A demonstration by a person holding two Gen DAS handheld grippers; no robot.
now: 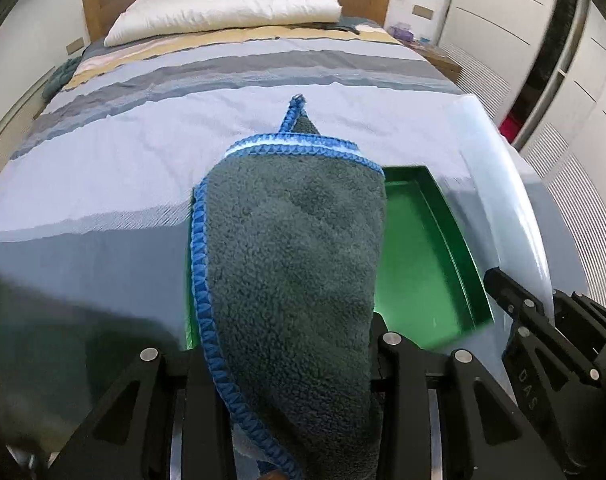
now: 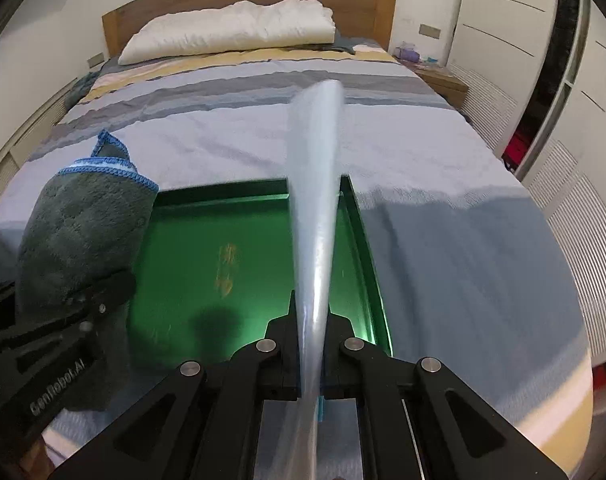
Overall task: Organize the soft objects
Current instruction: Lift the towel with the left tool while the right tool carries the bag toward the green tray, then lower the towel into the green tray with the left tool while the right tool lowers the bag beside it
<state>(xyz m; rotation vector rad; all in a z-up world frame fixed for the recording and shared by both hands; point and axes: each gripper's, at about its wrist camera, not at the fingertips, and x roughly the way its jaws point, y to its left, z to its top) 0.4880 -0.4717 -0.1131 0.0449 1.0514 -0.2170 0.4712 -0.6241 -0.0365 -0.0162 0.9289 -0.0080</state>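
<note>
While both hover over the green tray [image 2: 207, 264], the left hand-held gripper [image 1: 291, 360] clamps a grey towel [image 1: 291, 248], the right hand-held gripper [image 2: 313, 344] a pale sheet [image 2: 315, 200].

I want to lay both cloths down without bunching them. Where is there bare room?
The green tray is bare inside. The striped bedspread lies open between the tray's far rim and the white pillow, and right of the tray. It is crowded at the tray's left edge, where the left claw holds the grey towel.

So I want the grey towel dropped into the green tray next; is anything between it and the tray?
Nothing visible blocks it. The grey towel, held in the left gripper, hangs over the green tray, whose floor looks bare. The pale sheet in the right gripper hangs over the tray's right side.
</note>
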